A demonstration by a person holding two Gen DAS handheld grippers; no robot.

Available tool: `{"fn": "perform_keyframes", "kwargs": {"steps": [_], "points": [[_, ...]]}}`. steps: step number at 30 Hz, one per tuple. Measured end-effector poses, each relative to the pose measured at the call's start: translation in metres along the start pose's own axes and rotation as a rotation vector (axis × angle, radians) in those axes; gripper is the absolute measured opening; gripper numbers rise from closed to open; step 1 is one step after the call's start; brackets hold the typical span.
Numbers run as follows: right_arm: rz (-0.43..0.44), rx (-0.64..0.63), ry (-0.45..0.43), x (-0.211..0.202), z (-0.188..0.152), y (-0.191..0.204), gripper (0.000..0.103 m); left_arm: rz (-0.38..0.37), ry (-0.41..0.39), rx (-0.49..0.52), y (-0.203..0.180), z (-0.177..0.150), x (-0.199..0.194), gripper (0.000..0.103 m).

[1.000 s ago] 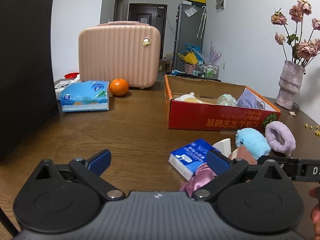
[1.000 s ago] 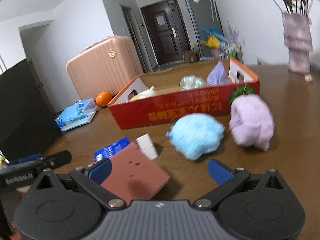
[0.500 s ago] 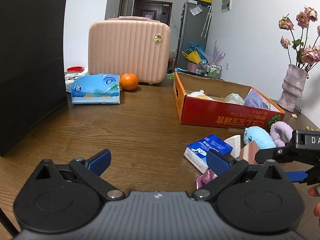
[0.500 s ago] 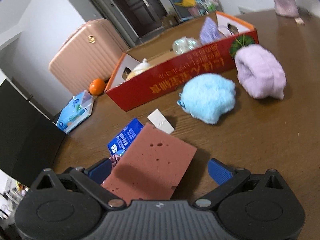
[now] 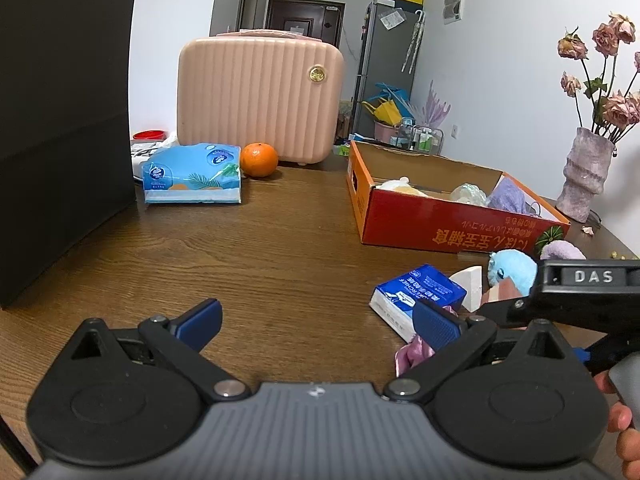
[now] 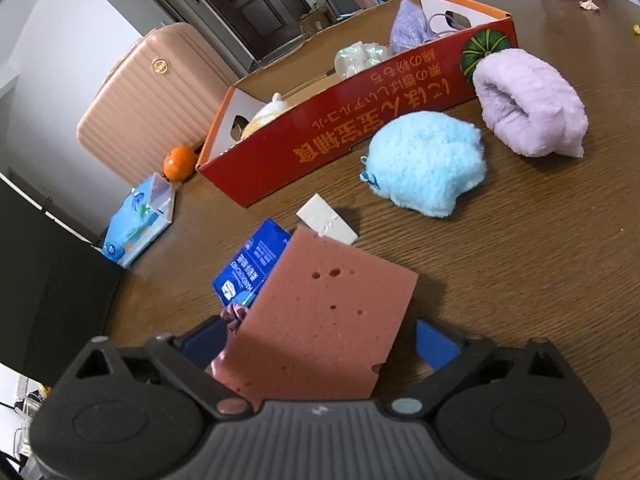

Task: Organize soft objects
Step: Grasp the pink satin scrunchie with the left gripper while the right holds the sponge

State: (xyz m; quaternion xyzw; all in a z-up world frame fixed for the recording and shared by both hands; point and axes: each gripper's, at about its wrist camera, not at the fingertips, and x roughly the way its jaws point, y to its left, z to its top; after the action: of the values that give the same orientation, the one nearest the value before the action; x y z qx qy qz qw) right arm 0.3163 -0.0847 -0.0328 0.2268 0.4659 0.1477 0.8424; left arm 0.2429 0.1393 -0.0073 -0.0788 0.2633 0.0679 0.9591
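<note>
nearest, the right claw (image 6: 320, 344) straddles a flat reddish-brown porous sponge (image 6: 320, 316); its jaws are closing, the sponge between them, and the right blue pad does not look to be touching it yet. the left claw (image 5: 316, 320) hangs apart over bare wooden worktop (image 5: 240, 248), holding nothing.

just beyond the sponge lie a crumpled pink satin scrunchie (image 6: 234, 314), a small blue tissue packet (image 6: 250, 264) and a white foam wedge (image 6: 326, 220). farther out, a fluffy light-blue plush (image 6: 426, 168) and a rolled lilac fleece towel (image 6: 532, 104) sit near the box front, all not yet put away.

in the red cardboard box (image 6: 360, 136) are a cream plush (image 6: 264, 114), a pale crinkled bundle (image 6: 358, 58) and a purple mesh pouf (image 6: 410, 28). by my count roughly a third is done; the sponge looks next.
</note>
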Motion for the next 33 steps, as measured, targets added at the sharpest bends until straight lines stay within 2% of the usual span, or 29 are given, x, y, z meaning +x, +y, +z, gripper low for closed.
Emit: {"fn": "perform_keyframes", "kwargs": {"steps": [6, 11, 18, 24, 33], "points": [[0.014, -0.023, -0.007, 0.003, 0.002, -0.001, 0.085, 0.01, 0.008, -0.001, 0.0, 0.0, 0.002, 0.103], [0.008, -0.06, -0.023, 0.001, 0.001, -0.004, 0.083, 0.022, 0.02, -0.001, -0.001, -0.001, 0.007, 0.103], [0.085, -0.102, -0.031, -0.004, 0.001, -0.014, 0.081, 0.03, 0.027, -0.005, -0.002, -0.001, 0.012, 0.103], [0.076, -0.139, -0.101, -0.012, 0.006, -0.027, 0.081, 0.036, 0.027, -0.014, -0.007, -0.003, 0.013, 0.103], [0.034, -0.217, -0.243, -0.032, 0.014, -0.046, 0.081, -0.024, 0.017, -0.038, -0.028, -0.007, 0.01, 0.103]]}}
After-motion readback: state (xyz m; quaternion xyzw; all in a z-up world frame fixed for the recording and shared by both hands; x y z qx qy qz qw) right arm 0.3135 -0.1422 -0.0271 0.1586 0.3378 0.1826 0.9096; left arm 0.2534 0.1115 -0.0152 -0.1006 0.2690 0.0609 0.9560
